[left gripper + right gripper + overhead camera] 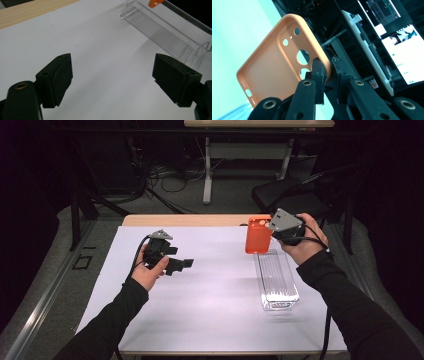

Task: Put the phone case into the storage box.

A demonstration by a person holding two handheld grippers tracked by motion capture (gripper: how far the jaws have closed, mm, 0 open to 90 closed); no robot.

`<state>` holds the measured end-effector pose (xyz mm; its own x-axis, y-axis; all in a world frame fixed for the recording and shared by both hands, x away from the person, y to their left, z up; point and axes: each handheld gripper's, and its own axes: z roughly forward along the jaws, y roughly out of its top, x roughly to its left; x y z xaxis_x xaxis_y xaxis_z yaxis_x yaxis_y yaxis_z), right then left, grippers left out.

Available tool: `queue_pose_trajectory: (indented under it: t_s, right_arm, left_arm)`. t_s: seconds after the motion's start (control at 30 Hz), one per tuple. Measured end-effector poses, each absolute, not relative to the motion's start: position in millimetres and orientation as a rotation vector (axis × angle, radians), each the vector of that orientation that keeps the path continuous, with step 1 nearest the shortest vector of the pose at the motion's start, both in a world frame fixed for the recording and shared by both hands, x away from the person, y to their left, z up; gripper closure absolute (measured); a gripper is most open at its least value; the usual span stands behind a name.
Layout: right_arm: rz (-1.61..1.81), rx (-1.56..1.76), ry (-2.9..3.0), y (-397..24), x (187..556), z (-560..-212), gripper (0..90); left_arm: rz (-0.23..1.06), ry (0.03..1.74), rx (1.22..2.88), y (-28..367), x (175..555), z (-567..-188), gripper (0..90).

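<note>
Surface (pixel 200 290): white, w/ a clear tray (pixel 276 281) on its right side. Orange phone case (pixel 258 235) is up in the air over the tray's far end, edge pinched by the right hand-held gripper (pixel 329 72). Left hand-held gripper (pixel 112 77): jaws spread, nothing betw. them, aimed at the tray. Best approach IMO: keep the case upright, lower slowly into the tray, don't let go till it rests on the bottom.

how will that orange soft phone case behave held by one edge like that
The orange soft phone case is a thin empty shell, so probably light. The right gripper pinches only its rim, so it may flex or swing. Its matte surface suggests little slipping.
</note>
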<state>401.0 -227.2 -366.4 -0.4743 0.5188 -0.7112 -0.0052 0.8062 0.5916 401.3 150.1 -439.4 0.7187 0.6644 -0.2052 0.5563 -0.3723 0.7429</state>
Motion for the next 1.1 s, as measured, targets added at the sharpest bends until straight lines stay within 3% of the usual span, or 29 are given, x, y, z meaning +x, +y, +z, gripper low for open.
queue_pose_trajectory:
  t_s: [0.53,1.1]
  right_arm:
    - [0.606,0.413,1.924,-260.8,430.6,-376.0,81.8]
    - [0.543,0.417,1.906,-269.8,449.7,-411.9,81.8]
  left_arm:
    - [0.206,0.947,2.063,164.9,393.0,-442.3,14.1]
    - [0.245,0.965,2.046,175.3,385.0,-448.5,14.3]
